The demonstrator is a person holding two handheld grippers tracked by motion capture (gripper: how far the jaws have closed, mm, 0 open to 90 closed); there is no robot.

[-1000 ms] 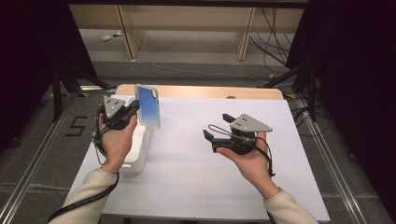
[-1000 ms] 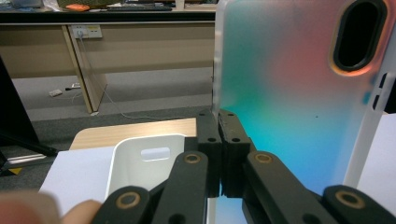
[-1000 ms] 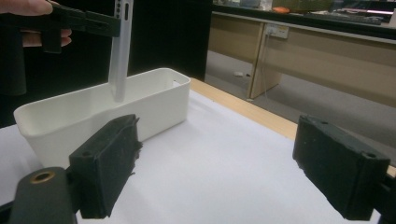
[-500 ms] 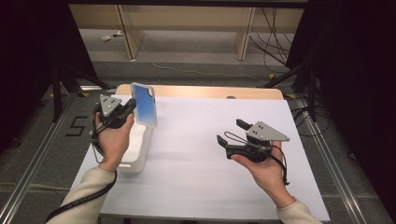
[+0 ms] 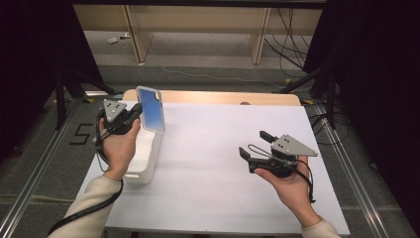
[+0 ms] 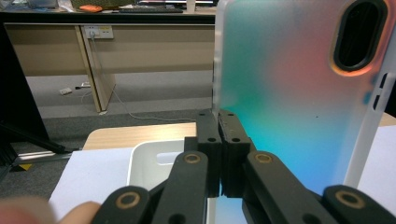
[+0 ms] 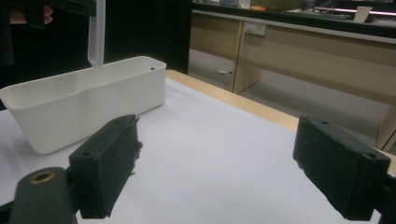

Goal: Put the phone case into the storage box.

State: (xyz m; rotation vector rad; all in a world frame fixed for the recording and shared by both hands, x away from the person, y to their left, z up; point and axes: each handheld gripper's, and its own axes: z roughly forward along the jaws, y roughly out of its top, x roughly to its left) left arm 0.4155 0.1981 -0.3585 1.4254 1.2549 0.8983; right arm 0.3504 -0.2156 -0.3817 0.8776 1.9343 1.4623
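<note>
Jaws of left gripper (image 5: 132, 118) pressed together on the edge of the phone case (image 5: 150, 108), case upright above them, over the white bin (image 5: 148, 157). Right gripper (image 5: 251, 145) jaws spread wide, nothing between, above the white table cover (image 5: 208, 163), well apart from the bin.

Left gripper (image 6: 219, 140): jaws clamped on phone case edge.
Phone case (image 6: 299, 88): upright, translucent, teal-pink.
Bin (image 6: 154, 161): white, below.
</note>
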